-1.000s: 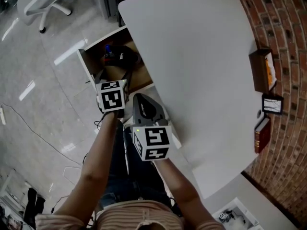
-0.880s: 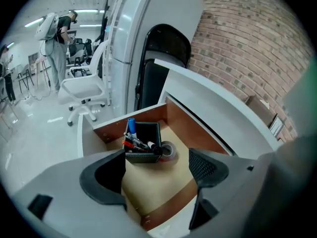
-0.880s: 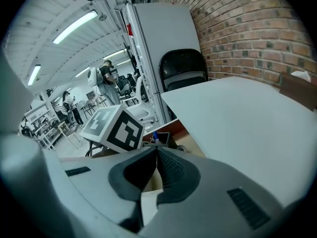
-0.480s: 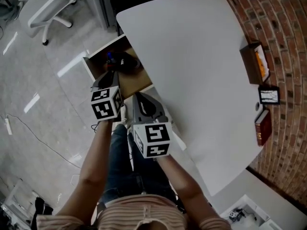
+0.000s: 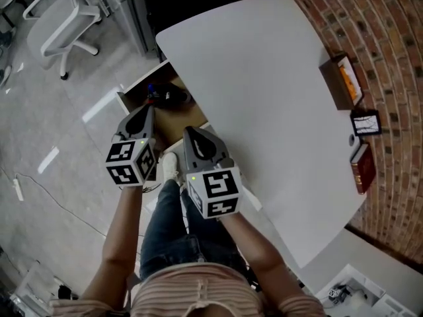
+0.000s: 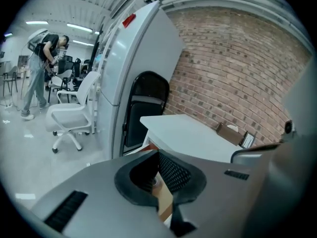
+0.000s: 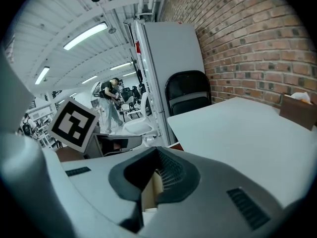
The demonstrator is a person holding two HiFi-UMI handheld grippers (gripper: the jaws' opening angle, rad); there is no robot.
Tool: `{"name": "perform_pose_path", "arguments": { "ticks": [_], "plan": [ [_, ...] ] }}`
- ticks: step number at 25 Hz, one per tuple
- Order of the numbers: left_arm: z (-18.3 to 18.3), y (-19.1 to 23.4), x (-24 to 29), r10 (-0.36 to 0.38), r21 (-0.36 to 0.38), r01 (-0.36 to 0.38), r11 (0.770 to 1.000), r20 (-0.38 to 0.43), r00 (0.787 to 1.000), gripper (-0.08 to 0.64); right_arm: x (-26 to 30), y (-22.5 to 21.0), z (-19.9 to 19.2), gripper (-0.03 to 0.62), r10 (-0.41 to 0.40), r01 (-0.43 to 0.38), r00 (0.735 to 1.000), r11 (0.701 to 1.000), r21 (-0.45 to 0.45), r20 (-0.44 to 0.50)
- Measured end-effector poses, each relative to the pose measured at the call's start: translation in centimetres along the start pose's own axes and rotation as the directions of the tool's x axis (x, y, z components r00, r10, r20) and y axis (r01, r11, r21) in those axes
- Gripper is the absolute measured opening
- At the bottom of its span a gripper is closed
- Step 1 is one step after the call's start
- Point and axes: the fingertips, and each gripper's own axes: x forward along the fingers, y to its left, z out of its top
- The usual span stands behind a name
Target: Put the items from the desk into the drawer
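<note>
While both tongs hang pressed together and empty, left gripper [image 5: 145, 111] beside right gripper [image 5: 191, 133], the drawer [image 5: 180, 119] stands open with a dark pen holder [image 5: 168, 96] inside. The desk [image 5: 251, 78] is mostly bare. A box [image 5: 340, 78], frame [image 5: 365, 122] and book [image 5: 363, 167] sit by the wall, so the task looks nearly done.

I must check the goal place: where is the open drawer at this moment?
In the head view, the drawer stands open at the desk's left edge, just ahead of the left gripper.

red brick wall [image 5: 396, 45] | glossy grey floor [image 5: 39, 111] | white office chair [image 5: 66, 12] | black chair [image 7: 187, 90] | ceiling strip lights [image 7: 85, 36]
</note>
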Motion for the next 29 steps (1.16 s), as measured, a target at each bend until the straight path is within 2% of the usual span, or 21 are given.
{"name": "perform_pose_path", "arguments": {
  "ticks": [6,12,29],
  "plan": [
    [1.8,-0.8,-3.9,-0.038,0.010,0.037,0.999,0.048,0.998,0.009,-1.1,0.3,1.3,0.017,0.005,-0.004,1.000,1.000,-0.025,0.026],
    [1.6,-0.7,-6.0,-0.061,0.048,0.060,0.997,0.033,0.998,0.009,-1.6,1.3,1.8,0.017,0.016,-0.014,1.000,0.999,-0.051,0.025],
    [2.0,0.3,-7.9,-0.075,0.015,0.074,0.997,0.047,0.996,0.009,-1.6,2.5,2.7,0.017,0.011,-0.008,0.999,0.997,-0.072,0.040]
  ]
}}
